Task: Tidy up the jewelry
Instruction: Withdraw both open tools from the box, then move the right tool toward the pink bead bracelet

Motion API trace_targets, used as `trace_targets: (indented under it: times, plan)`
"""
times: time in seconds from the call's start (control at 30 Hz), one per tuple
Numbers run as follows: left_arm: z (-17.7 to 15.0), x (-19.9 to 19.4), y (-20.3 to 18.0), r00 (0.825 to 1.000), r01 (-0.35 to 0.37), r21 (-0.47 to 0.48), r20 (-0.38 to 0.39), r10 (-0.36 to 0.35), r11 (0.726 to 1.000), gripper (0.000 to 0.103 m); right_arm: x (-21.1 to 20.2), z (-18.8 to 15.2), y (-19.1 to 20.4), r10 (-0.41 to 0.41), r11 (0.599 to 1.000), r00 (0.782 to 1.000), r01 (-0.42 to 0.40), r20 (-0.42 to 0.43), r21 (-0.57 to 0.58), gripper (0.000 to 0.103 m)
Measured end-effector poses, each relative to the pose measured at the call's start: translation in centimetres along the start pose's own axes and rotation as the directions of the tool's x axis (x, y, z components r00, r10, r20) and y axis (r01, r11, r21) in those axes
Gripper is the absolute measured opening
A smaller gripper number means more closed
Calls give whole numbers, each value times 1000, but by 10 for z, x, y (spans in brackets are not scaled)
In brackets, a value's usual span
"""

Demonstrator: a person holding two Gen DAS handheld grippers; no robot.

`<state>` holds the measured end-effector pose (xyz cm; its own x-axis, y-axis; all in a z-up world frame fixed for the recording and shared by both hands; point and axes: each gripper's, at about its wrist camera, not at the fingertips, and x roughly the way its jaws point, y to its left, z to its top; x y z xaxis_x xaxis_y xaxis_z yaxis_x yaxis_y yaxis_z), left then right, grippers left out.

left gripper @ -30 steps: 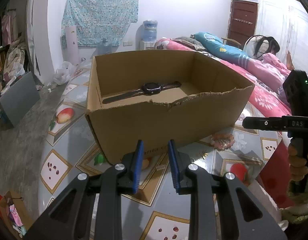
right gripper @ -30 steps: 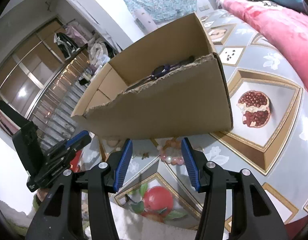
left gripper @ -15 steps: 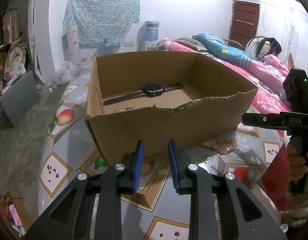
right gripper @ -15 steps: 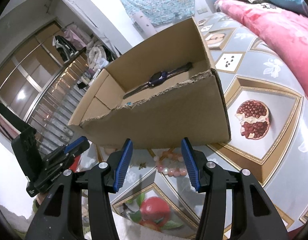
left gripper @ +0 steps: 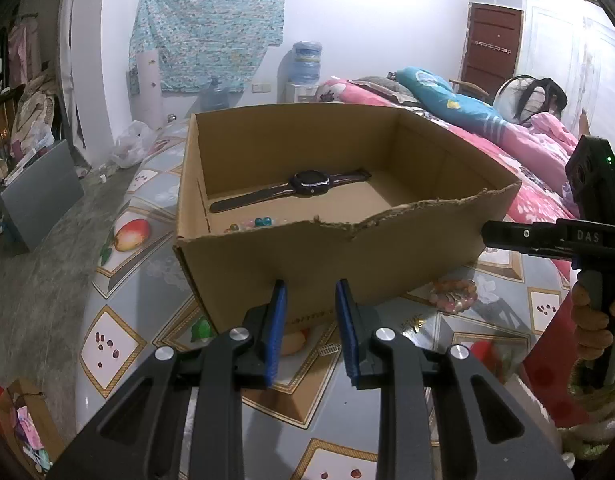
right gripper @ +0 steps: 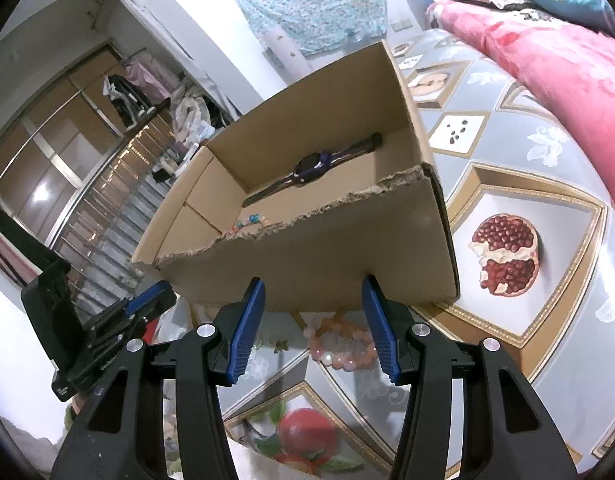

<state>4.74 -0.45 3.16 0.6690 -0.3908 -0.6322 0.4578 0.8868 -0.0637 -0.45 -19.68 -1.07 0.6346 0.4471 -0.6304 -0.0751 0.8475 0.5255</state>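
The pink bead bracelet [right gripper: 341, 344] lies outside the cardboard box [right gripper: 327, 256]; we frame it with the right gripper [right gripper: 313, 330], jaws apart, empty. We hold the left gripper [left gripper: 309, 328] aside, jaws narrowly apart, empty.

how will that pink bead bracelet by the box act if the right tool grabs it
The pink bead bracelet is a loop of round beads, so probably floppy, sagging when lifted. The glossy beads may slip between the right tool's pads. It looks light.

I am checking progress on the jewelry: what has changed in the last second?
Nothing was taken hold of or let go. Both views now look a little deeper into the box. The watch, pink bracelet and both open, empty grippers, left and right, stayed.
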Motion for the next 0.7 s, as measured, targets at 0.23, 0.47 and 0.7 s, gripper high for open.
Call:
trace_targets:
  times: [0.23,0.47,0.7]
  plan:
    - [0,0,0,1000,-2,1,0,2,1000,24,2,2,-1,-2,1000,1000,2,-1,-1,50]
    - [0,0,0,1000,-2,1,0,2,1000,24,2,3,-1,0,1000,1000,0,0,4,50]
    - [0,0,0,1000,1,1,-1,-1,1000,24,2,3,-1,-3,1000,1000,3,2,3,50]
